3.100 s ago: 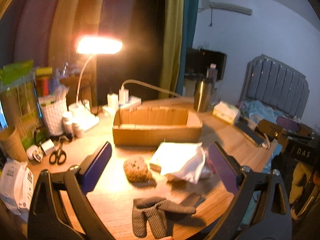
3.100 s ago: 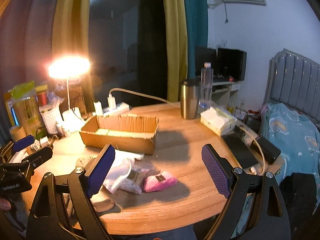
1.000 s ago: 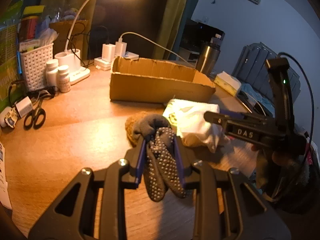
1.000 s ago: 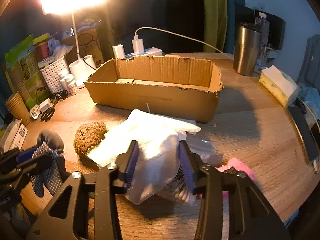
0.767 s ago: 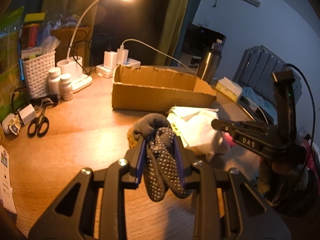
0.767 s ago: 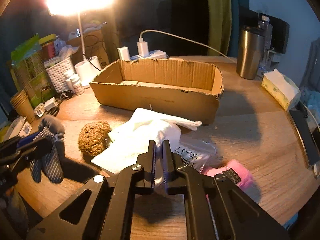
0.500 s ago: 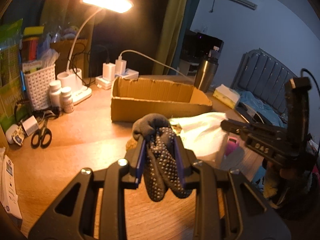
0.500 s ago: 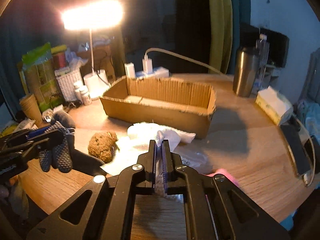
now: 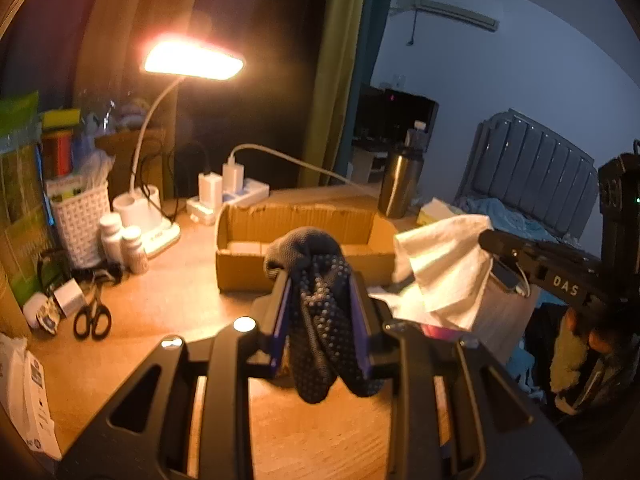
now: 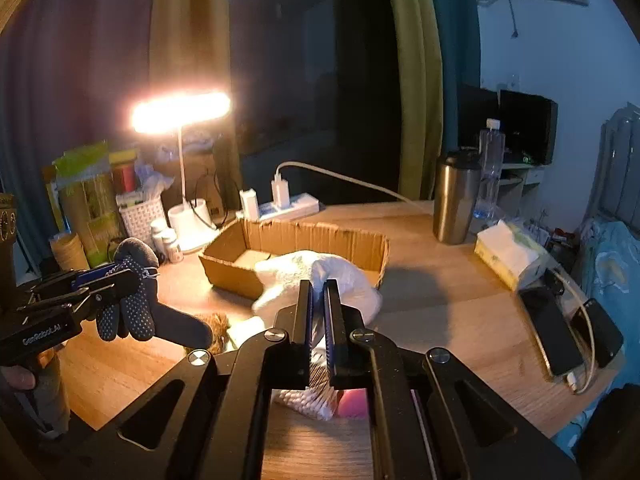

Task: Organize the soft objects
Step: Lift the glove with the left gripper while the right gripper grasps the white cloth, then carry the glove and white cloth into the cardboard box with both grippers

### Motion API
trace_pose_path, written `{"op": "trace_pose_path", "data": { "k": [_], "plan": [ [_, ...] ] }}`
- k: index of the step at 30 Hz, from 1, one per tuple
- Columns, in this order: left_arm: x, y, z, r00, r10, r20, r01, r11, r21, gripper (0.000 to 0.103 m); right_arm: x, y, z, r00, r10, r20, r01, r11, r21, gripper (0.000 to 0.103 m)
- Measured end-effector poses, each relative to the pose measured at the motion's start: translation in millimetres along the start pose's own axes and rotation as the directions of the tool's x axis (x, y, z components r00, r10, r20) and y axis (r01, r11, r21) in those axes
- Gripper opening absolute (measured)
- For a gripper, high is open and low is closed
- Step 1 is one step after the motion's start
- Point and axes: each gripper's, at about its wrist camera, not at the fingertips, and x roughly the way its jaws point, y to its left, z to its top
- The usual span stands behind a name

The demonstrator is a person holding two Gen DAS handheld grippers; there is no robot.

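Observation:
My left gripper (image 9: pixel 320 312) is shut on a dark grey dotted glove (image 9: pixel 316 280) and holds it in the air above the wooden table (image 9: pixel 160 292); the glove also shows in the right wrist view (image 10: pixel 128 300). My right gripper (image 10: pixel 317 320) is shut on a white cloth (image 10: pixel 320 276), lifted off the table; the cloth also shows in the left wrist view (image 9: pixel 444 268). An open cardboard box (image 9: pixel 240 256) stands behind both; it also shows in the right wrist view (image 10: pixel 360 240). A brown fuzzy ball (image 10: pixel 218 326), a bag of cotton swabs (image 10: pixel 308 400) and a pink soft item (image 10: pixel 352 402) lie on the table below.
A lit desk lamp (image 9: pixel 192 60), power strip (image 9: pixel 240 196), white basket (image 9: pixel 80 216), pill bottles (image 9: pixel 120 240) and scissors (image 9: pixel 92 316) crowd the left side. A steel tumbler (image 10: pixel 456 200), tissue pack (image 10: pixel 508 256) and phones (image 10: pixel 556 332) sit at the right.
Both grippers have risen from the table, the left with the glove and the right with the white cloth, which has come off the pile. The box now looks farther below.

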Motion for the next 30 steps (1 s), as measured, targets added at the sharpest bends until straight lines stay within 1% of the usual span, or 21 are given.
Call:
{"op": "trace_pose_path", "data": {
  "k": [6, 14, 30],
  "plan": [
    [-4, -3, 15, 0.999, 0.007, 0.042, -0.007, 1.0, 0.013, 0.028, -10, -6, 12, 0.999, -0.007, 0.045, 0.007, 1.0, -0.009, 0.006],
    [-5, -9, 34, 0.996, 0.007, 0.085, -0.01, 0.999, 0.033, 0.029, -9, -13, 24, 0.998, -0.001, 0.066, 0.002, 1.0, -0.013, 0.006],
    [28, -11, 73, 0.991, -0.017, 0.135, 0.009, 0.999, 0.053, 0.029, 24, -24, 54, 0.996, 0.011, 0.093, -0.008, 1.0, -0.03, 0.006]
  ]
}}
